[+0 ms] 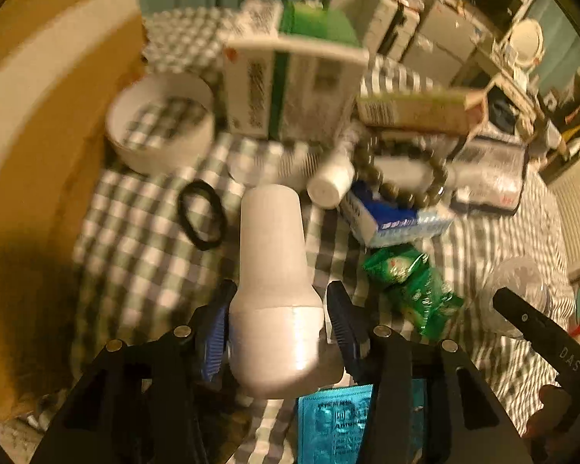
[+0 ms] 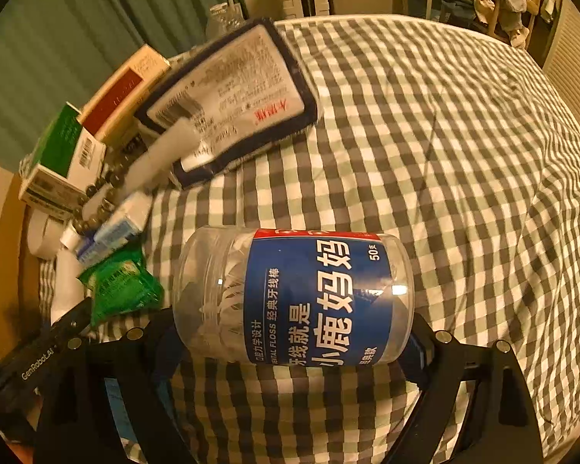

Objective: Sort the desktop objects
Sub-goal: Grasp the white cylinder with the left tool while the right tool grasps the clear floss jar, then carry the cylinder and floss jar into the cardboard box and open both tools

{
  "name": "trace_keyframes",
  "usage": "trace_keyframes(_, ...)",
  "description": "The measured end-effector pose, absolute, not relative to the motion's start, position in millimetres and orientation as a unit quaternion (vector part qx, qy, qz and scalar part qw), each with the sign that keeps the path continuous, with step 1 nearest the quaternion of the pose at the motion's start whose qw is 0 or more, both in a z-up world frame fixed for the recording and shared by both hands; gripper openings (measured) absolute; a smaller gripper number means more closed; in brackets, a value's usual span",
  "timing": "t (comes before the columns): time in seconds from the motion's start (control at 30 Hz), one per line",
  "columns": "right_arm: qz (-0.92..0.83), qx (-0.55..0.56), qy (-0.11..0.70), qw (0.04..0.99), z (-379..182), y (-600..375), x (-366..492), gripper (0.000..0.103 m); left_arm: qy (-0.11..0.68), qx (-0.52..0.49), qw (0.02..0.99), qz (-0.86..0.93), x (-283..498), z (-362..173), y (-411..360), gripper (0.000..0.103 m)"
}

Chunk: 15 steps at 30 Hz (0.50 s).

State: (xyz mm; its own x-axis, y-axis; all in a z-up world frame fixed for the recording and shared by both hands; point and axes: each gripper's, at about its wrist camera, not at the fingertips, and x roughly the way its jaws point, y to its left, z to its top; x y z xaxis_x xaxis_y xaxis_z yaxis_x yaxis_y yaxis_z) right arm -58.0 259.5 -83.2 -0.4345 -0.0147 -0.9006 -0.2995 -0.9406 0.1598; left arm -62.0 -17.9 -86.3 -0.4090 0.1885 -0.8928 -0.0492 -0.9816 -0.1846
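1. Left wrist view: the left gripper (image 1: 276, 328) has its jaws pinching the wide bottom end of one smooth white plastic bottle (image 1: 274, 282). The bottle points away from the camera, over the green-and-white checked cloth (image 1: 135, 255).
2. To do this step well, I think the hold should stay firm and low on the bottle, and the lift should go straight up, so it does not bump the things next to it.
3. Count around the white bottle: one black hair band (image 1: 202, 219) to its left, one round white bowl (image 1: 162, 127) farther back on the left, one crinkly green snack packet (image 1: 411, 286) to its right, and one string of dark beads (image 1: 402, 178) behind it. One blue foil pack (image 1: 336, 425) lies under the left gripper.
4. Right wrist view: the right gripper (image 2: 294, 332) has its jaws spread wide, one on each end of one clear round plastic tub with a blue label (image 2: 294, 297). The tub lies on its side. I cannot tell if the jaws press on it.
5. Left of the tub sit the green packet and a pile of boxes.
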Motion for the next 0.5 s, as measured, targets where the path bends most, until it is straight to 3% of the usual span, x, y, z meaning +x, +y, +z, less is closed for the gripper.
trace_keyframes(0.27, 0.855, -0.488, 0.17, 0.04, -29.9, 238.6, -37.3, 0.088, -0.049, -0.473, 0.067, 0.877, -34.1, -19.0, -27.4, 0.049)
trace_keyframes(0.5, 0.887, -0.445, 0.117, -0.027, 24.9, 173.0, -26.0, 0.088, -0.071, -0.408, 0.056, 0.909, -38.9, 52.2, -52.2, 0.049)
